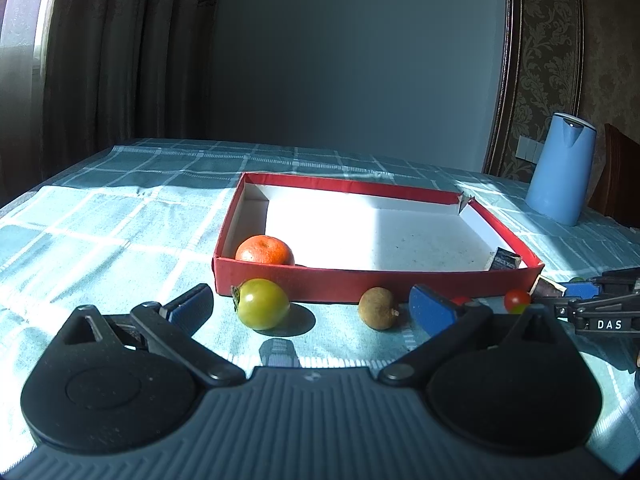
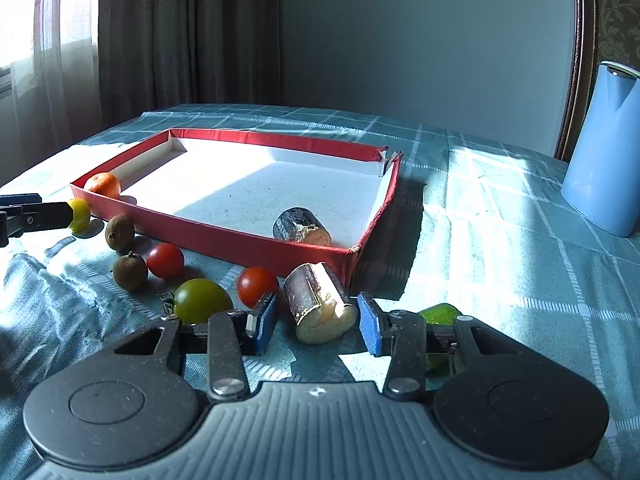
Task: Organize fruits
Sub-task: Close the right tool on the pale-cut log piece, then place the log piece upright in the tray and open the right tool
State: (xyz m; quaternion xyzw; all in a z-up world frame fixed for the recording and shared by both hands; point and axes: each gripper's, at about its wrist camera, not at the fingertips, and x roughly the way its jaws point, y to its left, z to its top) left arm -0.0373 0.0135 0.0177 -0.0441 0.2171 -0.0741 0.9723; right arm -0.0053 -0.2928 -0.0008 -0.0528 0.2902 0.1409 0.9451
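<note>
Green tomato [image 1: 263, 303] btwn spread jaws

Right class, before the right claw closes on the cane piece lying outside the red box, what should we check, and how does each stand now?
1. Right claw open: ok.
2. Cane piece between its fingers: ok.
3. Fingers touching the piece: cannot tell.
4. Red tomato clear of the left finger: not ok, right beside it.
5. Red box has bare floor: ok.
6. Left claw open and apart: ok.
</note>
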